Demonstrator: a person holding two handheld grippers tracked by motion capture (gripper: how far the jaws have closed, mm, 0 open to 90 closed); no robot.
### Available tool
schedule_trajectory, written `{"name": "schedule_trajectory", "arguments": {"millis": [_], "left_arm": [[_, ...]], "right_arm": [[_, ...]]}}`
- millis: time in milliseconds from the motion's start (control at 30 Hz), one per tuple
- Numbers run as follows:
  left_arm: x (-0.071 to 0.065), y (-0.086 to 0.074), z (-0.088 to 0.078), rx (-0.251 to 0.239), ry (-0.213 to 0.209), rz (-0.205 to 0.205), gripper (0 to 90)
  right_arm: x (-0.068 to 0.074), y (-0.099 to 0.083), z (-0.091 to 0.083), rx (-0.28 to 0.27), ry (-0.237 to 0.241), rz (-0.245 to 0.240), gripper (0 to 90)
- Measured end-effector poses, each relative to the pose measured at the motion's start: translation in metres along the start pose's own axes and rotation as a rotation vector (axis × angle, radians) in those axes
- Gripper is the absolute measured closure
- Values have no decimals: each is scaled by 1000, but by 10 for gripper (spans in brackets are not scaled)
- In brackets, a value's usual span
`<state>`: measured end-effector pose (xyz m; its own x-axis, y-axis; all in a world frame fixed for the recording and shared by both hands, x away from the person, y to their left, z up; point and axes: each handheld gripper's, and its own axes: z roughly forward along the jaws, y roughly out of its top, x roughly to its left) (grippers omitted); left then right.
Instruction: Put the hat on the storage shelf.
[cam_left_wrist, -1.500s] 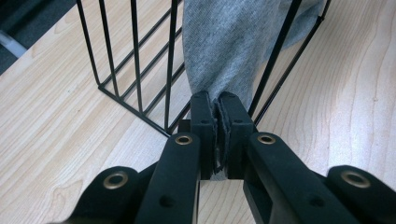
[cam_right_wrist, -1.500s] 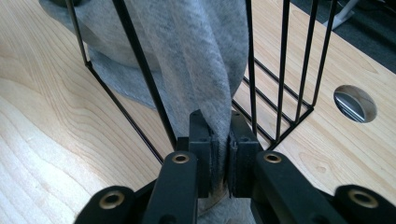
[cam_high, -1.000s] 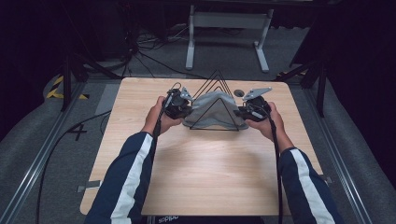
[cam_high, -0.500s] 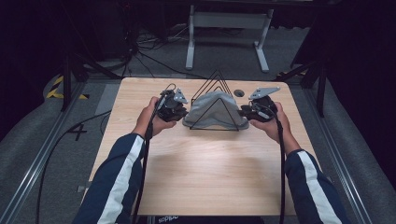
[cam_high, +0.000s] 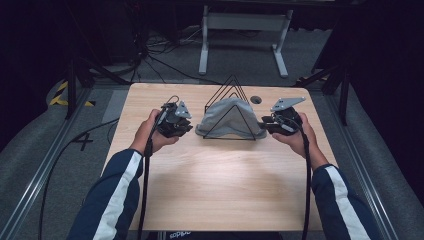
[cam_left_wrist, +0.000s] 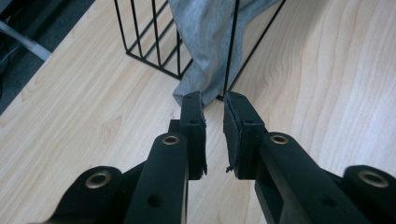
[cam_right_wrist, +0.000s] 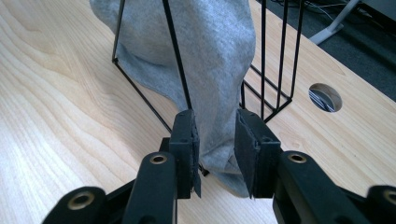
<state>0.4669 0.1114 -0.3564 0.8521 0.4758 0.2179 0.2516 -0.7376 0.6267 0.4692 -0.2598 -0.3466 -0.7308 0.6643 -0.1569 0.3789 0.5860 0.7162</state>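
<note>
A grey cloth (cam_high: 230, 117) hangs draped over a black triangular wire rack (cam_high: 231, 82) at the back middle of the wooden table (cam_high: 215, 180). My left gripper (cam_high: 187, 125) is just left of the cloth. In the left gripper view its jaws (cam_left_wrist: 214, 100) have just been opening and stand slightly apart, with nothing between them. The cloth's corner (cam_left_wrist: 205, 42) lies just past the tips. My right gripper (cam_high: 265, 125) is at the cloth's right end. Its jaws (cam_right_wrist: 215, 116) have just been opening too. The cloth's hanging end (cam_right_wrist: 210, 46) sits loosely in the gap.
A round cable hole (cam_high: 256, 99) is in the table behind the rack, also seen in the right gripper view (cam_right_wrist: 325, 97). A white metal stand (cam_high: 240, 22) and cables (cam_high: 150, 55) are on the floor beyond. Metal rails run along both table sides.
Both hands have drawn outward from the rack, the left one farther to the left, the right one a little to the right. The cloth stays draped on the rack.
</note>
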Motion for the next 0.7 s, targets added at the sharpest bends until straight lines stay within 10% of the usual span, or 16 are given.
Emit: {"name": "schedule_trajectory", "arguments": {"millis": [700], "left_arm": [[-19,-53,-23,42,1,16,678]], "right_arm": [[17,-33,-18,31,22,-44,577]]}}
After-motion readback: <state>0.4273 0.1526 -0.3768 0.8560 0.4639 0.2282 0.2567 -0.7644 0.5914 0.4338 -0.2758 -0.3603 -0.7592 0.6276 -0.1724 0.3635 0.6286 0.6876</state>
